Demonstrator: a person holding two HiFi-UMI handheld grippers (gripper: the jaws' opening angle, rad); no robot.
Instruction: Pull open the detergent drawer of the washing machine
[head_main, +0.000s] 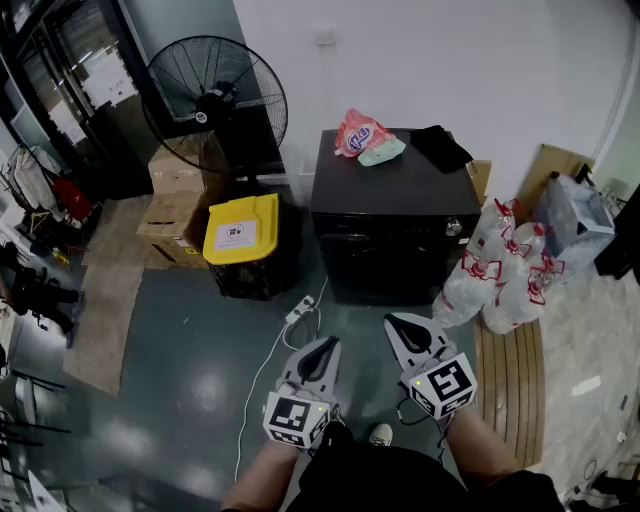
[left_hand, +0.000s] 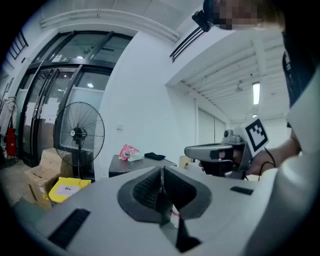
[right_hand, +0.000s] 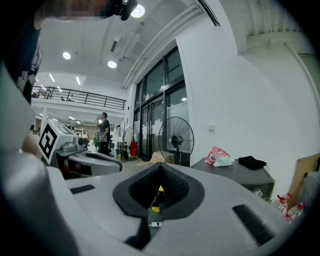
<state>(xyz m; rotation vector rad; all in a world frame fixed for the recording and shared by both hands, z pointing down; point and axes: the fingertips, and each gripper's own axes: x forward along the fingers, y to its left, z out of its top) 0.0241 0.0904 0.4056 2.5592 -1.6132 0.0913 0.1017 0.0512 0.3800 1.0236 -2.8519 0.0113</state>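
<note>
A black washing machine (head_main: 395, 215) stands against the white wall, with a pink bag (head_main: 357, 133) and a black cloth (head_main: 440, 147) on its top. Its front is dark, and I cannot make out the detergent drawer. My left gripper (head_main: 325, 346) and right gripper (head_main: 401, 323) hover side by side over the floor, well short of the machine. Both are shut with nothing between the jaws. The left gripper view shows its closed jaws (left_hand: 161, 174), with the machine (left_hand: 140, 165) beyond. In the right gripper view the jaws (right_hand: 160, 172) are also closed, and the machine (right_hand: 246, 176) lies to the right.
A standing fan (head_main: 215, 100), a yellow-lidded bin (head_main: 242, 228) and cardboard boxes (head_main: 175, 215) sit left of the machine. Packs of plastic bottles (head_main: 505, 270) lean at its right beside a wooden pallet (head_main: 510, 380). A power strip (head_main: 300, 312) with its cable lies on the floor ahead.
</note>
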